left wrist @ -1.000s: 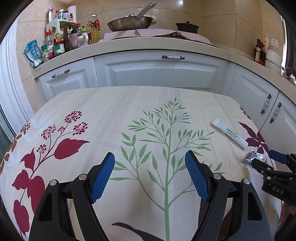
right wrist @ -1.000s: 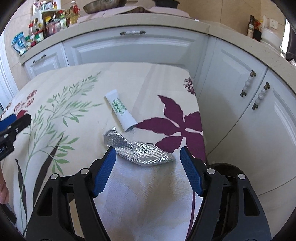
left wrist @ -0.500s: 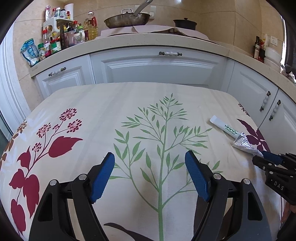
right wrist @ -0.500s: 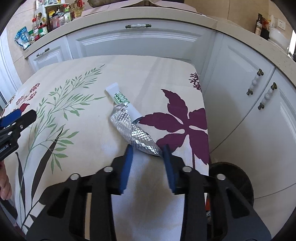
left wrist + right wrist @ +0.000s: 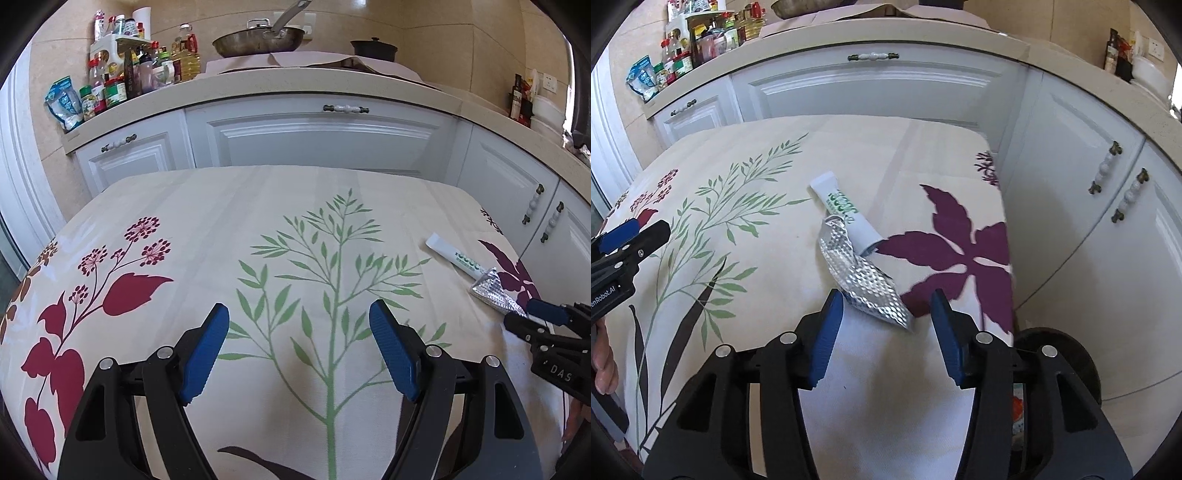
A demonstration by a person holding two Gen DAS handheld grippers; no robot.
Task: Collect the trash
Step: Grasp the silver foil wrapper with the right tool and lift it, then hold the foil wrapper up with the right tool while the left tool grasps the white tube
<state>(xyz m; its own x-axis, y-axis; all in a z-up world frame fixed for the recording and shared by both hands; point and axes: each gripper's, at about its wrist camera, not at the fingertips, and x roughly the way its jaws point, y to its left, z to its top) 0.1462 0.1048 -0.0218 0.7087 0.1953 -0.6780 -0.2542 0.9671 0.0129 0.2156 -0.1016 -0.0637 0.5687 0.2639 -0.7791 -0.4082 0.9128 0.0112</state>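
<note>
Right wrist view: the foil wrapper [image 5: 864, 284] is bracketed but not gripped by the right gripper [image 5: 886, 314], jaws just reopened partway, so re-closing is needed.

A table [image 5: 229, 206] stands in front of white kitchen cabinets, covered by a cream tablecloth [image 5: 746, 155] printed with green sprigs, red flowers and a purple leaf. Two things lie on the cloth near its right edge — a white tube [image 5: 846, 214] with green lettering and a crumpled silver foil wrapper [image 5: 864, 284] — touching, the wrapper's far end against the tube.
</note>
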